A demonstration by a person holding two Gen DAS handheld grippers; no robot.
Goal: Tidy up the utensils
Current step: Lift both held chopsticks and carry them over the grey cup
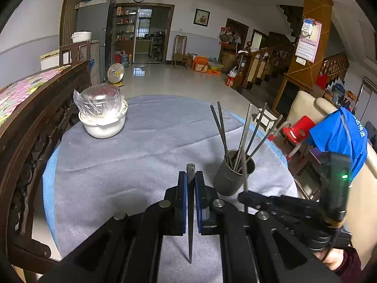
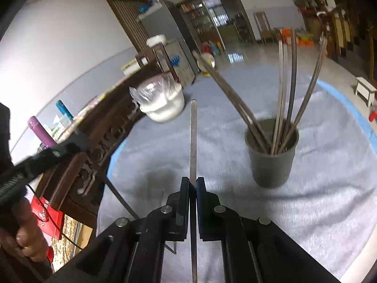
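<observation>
Each gripper pinched one metal chopstick. The left gripper was clenched on a dark chopstick gripped near its thick end, so only a short stub stood beyond the pads while the tapered tip hung back below the jaws. The right gripper was clenched on a second chopstick, gripped low so that most of its length ran forward past the fingers; that probably suited aiming it into the holder.

The dark grey chopstick holder stood upright on the grey tablecloth, just right of the left gripper, with several chopsticks leaning apart inside it. Near the table's far left edge sat a white bowl topped with a plastic-wrapped dish.

The left view showed the right gripper from the side, with its chopstick close to the holder's near rim, and the person's hand at its handle. The right view looked into the holder's mouth and showed the other hand at lower left.
</observation>
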